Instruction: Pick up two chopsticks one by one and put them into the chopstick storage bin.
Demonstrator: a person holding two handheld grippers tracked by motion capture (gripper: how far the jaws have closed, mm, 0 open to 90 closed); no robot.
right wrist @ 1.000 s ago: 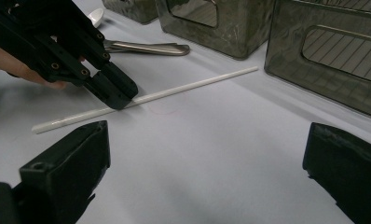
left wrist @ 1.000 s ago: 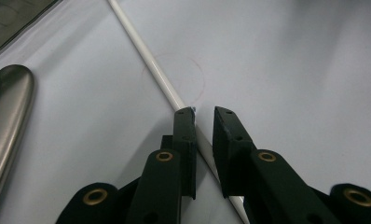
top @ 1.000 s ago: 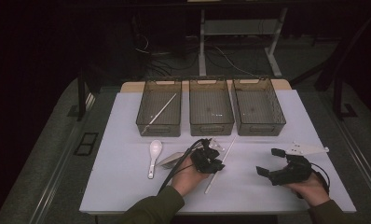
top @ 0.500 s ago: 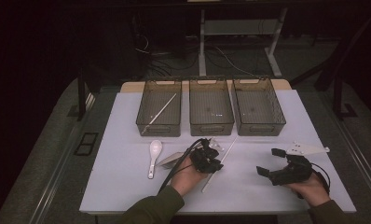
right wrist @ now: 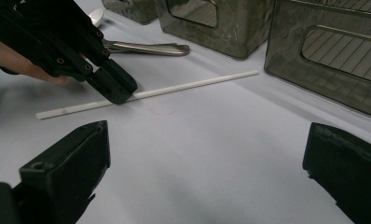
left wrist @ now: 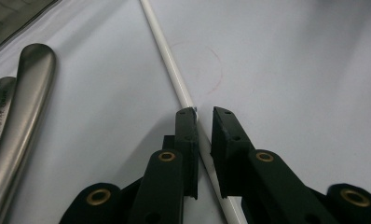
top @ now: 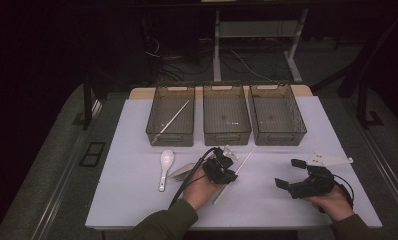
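Observation:
A white chopstick (top: 244, 160) lies flat on the white table, slanting toward the bins. My left gripper (top: 231, 178) points down at its near half. In the left gripper view the chopstick (left wrist: 169, 60) runs slantwise through the narrow slot of my left gripper (left wrist: 203, 112), and both pads touch it. The right gripper view shows the same pinch from the side, the left gripper (right wrist: 116, 93) on the chopstick (right wrist: 197, 84). My right gripper (top: 288, 173) rests at the right of the table, open wide with nothing between its fingers (right wrist: 207, 135).
Three dark mesh bins stand in a row at the back, left (top: 152, 131), middle (top: 226, 134) and right (top: 278, 136); a second chopstick (top: 173, 120) lies in the left one. A white soup spoon (top: 165, 165) and metal spoons (top: 183, 171) lie left of my left hand.

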